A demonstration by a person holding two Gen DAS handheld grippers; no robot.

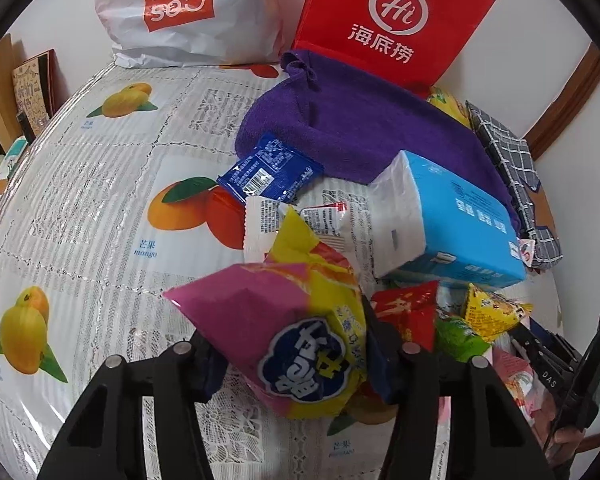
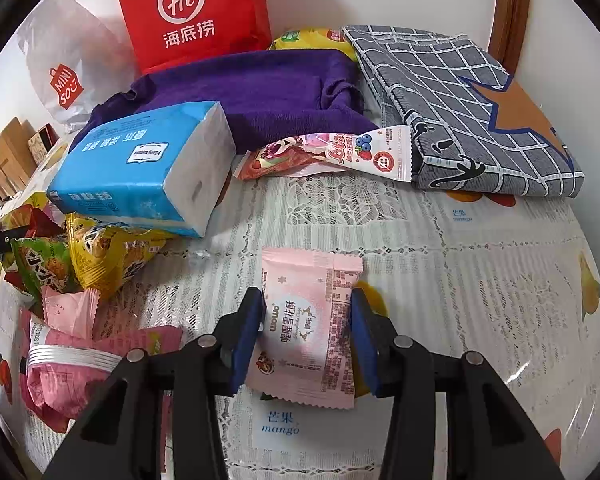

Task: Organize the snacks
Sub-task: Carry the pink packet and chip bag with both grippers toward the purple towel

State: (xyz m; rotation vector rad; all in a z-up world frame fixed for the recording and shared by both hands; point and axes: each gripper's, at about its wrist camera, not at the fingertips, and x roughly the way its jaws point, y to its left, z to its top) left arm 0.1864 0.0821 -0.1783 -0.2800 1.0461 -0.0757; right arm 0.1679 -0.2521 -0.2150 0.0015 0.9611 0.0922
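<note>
Two snack packets are in our grip at once, one per hand. Our left gripper point(image 1: 296, 356) has its jaws against a puffy pink and yellow chip bag point(image 1: 300, 320), which sits between the fingers with its upper end sticking forward over the fruit-print tablecloth point(image 1: 100, 200); we judge it pinched, though the bag hides much of the pads. Our right gripper point(image 2: 306, 336) clamps a flat pink nougat packet point(image 2: 310, 328) by its two side edges, blue pads pressed on it, just above the cloth.

Around them the pile is loose. A blue biscuit packet point(image 1: 270, 168) and a white sachet point(image 1: 264, 224) lie just beyond the chip bag. A blue tissue pack point(image 1: 452, 216) leans across red, green and yellow wrappers point(image 1: 492, 312). Behind these a purple towel point(image 1: 352, 128) is spread, with a red paper bag point(image 1: 392, 20) and a white shopping bag point(image 1: 188, 12) standing against the wall, and a grey checked cloth point(image 2: 472, 112) lies folded at the far right. A long berry-print packet point(image 2: 332, 156) rests against the towel's edge.

We take this as the pick-up step of sorting. Next, each packet needs carrying to a group of its kind, and the puffy bag calls for a gentle squeeze so it neither bursts nor slips.
</note>
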